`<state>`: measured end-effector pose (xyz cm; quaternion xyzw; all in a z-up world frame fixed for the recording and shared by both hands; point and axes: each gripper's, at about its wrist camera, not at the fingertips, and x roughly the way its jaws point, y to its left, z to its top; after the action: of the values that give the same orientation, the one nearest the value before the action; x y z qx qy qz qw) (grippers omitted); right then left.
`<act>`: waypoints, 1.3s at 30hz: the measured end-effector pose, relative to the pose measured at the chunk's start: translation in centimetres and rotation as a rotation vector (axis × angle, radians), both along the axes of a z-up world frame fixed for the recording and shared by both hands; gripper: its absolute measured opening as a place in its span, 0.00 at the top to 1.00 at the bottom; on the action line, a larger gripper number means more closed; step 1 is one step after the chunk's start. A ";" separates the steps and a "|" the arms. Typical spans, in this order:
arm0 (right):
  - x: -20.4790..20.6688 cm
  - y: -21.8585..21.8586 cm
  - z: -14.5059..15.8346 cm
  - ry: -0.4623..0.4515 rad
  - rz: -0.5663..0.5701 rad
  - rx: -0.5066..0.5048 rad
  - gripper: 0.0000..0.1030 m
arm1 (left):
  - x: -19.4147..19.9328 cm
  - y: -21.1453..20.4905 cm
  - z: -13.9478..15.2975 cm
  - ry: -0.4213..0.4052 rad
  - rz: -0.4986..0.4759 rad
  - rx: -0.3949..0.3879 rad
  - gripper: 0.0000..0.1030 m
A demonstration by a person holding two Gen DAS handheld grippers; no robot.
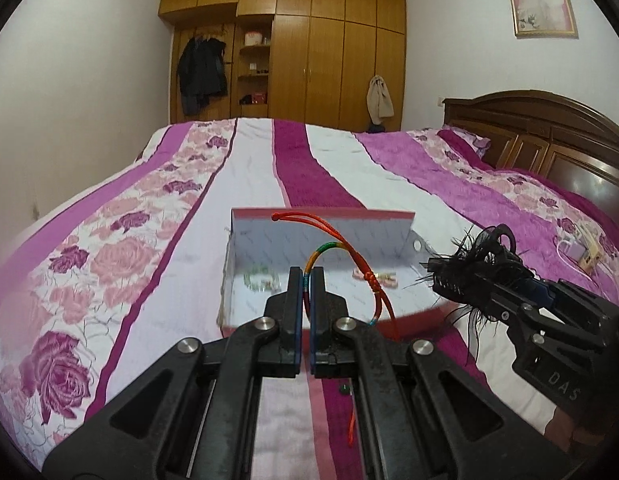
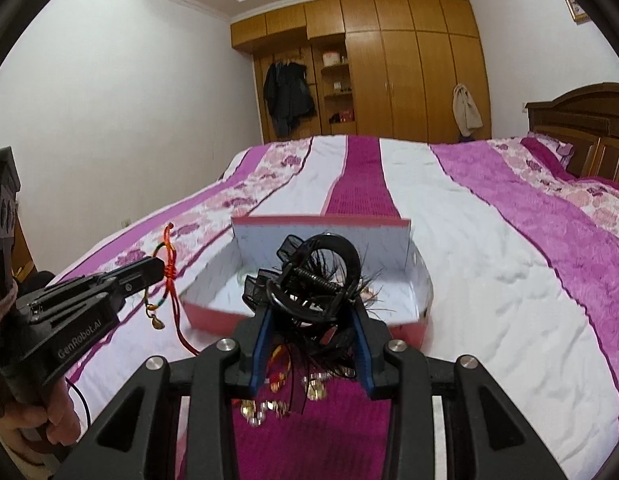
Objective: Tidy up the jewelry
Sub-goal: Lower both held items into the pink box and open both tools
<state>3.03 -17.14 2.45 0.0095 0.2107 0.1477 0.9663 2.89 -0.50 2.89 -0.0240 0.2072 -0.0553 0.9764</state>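
Two pieces are being carried at once toward the open box [image 1: 245, 248] that is lying on the striped bedspread [image 1: 109, 240]. The left gripper [image 1: 308, 280] is being kept fully closed, its blue pads pinching the red braided cord bracelet [image 1: 329, 252], so that the thin cord cannot slip out; the loose ends are trailing over the near rim of the box and below the jaws. The right gripper [image 2: 309, 292] is being held only partly closed, because the black feathered hair claw [image 2: 313, 272] clamped between its fingers is bulky and is keeping them apart. Feathers are sticking out around the clip, and gold sequins (apparently hanging from the same piece, though this cannot be told for certain) are dangling beneath it. Both grippers are being held above the bed, just short of the box, and angled down at it, which suggests a drop into it is being prepared. Inside the box, a greenish beaded piece [image 1: 261, 278] and a pale pink piece [image 1: 373, 278] are already lying on the white floor, well apart, so room is being left between them.
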 end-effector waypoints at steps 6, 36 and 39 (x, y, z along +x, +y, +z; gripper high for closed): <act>1.0 0.6 0.7 -0.041 -0.002 -0.003 0.63 | 1.5 -0.2 0.7 -0.031 0.022 -0.020 1.00; 10.9 0.1 -2.1 0.008 -0.106 -0.047 0.63 | 10.8 -0.4 -3.4 0.047 0.118 0.020 1.00; 11.9 -0.2 -3.1 0.044 -0.111 -0.053 0.63 | 11.2 -0.2 -4.2 0.078 0.125 0.020 1.00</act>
<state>14.94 -17.29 -0.60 -0.0010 0.2348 0.0881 0.9680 14.08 -0.73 -1.31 -0.0293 0.2435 0.0087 0.9694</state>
